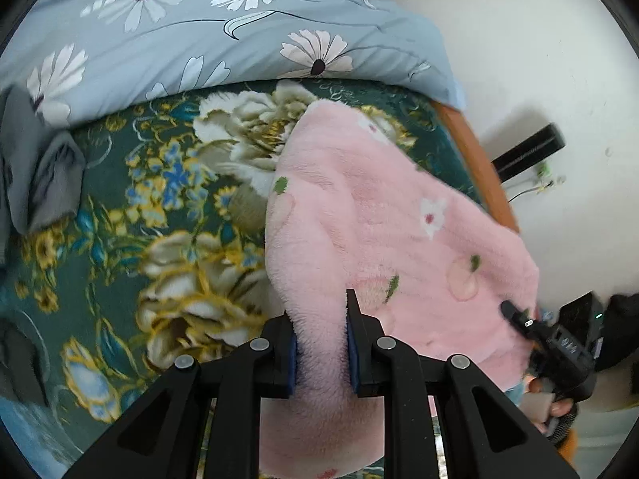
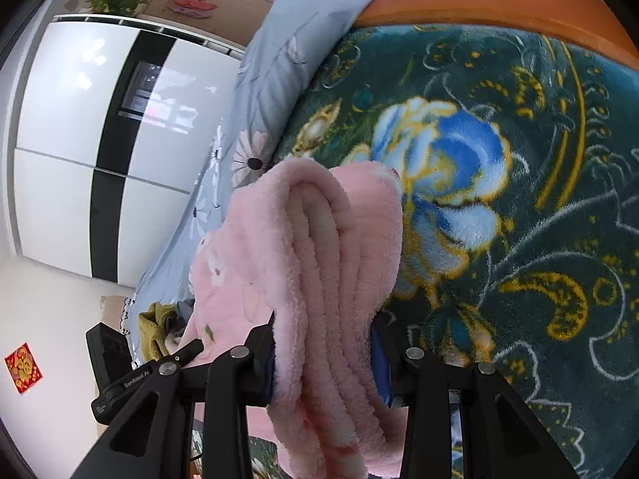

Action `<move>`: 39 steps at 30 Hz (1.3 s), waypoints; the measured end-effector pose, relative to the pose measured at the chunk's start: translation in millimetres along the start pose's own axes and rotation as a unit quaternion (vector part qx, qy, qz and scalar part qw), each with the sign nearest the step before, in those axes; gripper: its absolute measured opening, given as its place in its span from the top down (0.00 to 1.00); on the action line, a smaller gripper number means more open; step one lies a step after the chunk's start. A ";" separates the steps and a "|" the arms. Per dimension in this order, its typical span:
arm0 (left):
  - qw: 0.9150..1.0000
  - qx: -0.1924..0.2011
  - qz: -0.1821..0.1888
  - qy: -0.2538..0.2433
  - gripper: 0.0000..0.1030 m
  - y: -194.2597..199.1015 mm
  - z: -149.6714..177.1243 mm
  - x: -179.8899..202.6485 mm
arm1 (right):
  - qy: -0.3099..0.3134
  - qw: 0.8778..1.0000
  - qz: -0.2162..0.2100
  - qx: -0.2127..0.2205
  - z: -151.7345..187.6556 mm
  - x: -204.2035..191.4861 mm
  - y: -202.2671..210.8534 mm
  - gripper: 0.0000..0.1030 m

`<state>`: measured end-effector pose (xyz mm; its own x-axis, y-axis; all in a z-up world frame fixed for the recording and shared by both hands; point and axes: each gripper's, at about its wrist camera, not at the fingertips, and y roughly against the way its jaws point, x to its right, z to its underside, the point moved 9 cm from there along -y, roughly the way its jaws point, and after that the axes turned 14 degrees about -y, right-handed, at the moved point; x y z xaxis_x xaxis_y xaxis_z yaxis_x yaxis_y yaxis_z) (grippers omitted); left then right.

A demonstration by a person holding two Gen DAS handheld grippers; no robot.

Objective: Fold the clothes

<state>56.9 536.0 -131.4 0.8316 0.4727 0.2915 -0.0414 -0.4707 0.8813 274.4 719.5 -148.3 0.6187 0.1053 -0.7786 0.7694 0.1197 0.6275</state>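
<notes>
A pink fleece garment [image 1: 383,215] with small flower and peach prints hangs over a dark green floral blanket [image 1: 131,207] on a bed. My left gripper [image 1: 321,339] is shut on a bunched edge of the garment. My right gripper [image 2: 323,351] is shut on several thick folds of the same pink garment [image 2: 315,247]. In the left wrist view the right gripper [image 1: 519,319] grips the garment's far right corner. The garment is held up between both grippers, above the blanket.
A light blue daisy quilt [image 1: 223,32] lies along the far side of the bed. Grey clothes [image 1: 40,167] sit at the left. An orange bed frame [image 1: 475,167] edges the blanket. A white and black wardrobe [image 2: 100,139] stands beyond the bed.
</notes>
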 end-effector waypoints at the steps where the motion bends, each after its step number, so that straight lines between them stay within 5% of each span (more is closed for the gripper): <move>1: 1.000 -0.009 -0.005 0.007 0.77 -5.9 2.5 -4.3 | -0.002 1.000 0.004 -0.002 0.2 3.6 -4.5 0.62; 9: 0.995 -0.034 -0.008 0.091 0.75 -27.2 39.5 -45.8 | -0.020 0.999 0.025 -0.009 6.3 24.4 -23.9 0.62; 18: 0.992 0.007 0.022 0.120 0.74 -4.4 53.3 -53.4 | -0.052 0.998 0.011 -0.034 19.2 2.5 -5.2 0.62; 27: 0.994 0.018 0.020 0.105 0.74 6.5 70.1 -42.5 | -0.037 0.994 0.102 -0.007 15.7 20.9 -4.2 0.51; 32: 0.996 0.038 0.024 0.073 0.74 12.9 64.5 -19.4 | 0.095 0.982 0.149 0.065 5.1 -21.2 30.6 0.51; 36: 0.998 0.036 0.039 0.030 0.74 6.6 60.5 10.6 | 0.218 0.965 0.146 0.016 11.6 -64.8 6.2 0.51; 39: 1.000 0.019 0.023 -0.008 0.74 -2.5 66.1 21.8 | 0.307 0.935 0.177 -0.002 12.6 -75.1 -19.9 0.51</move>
<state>111.8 498.2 -151.9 0.8383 0.4382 0.3245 -0.0585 -0.5194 0.8525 214.6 696.8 -102.4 0.6255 0.6854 -0.3728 0.5331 -0.0265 0.8457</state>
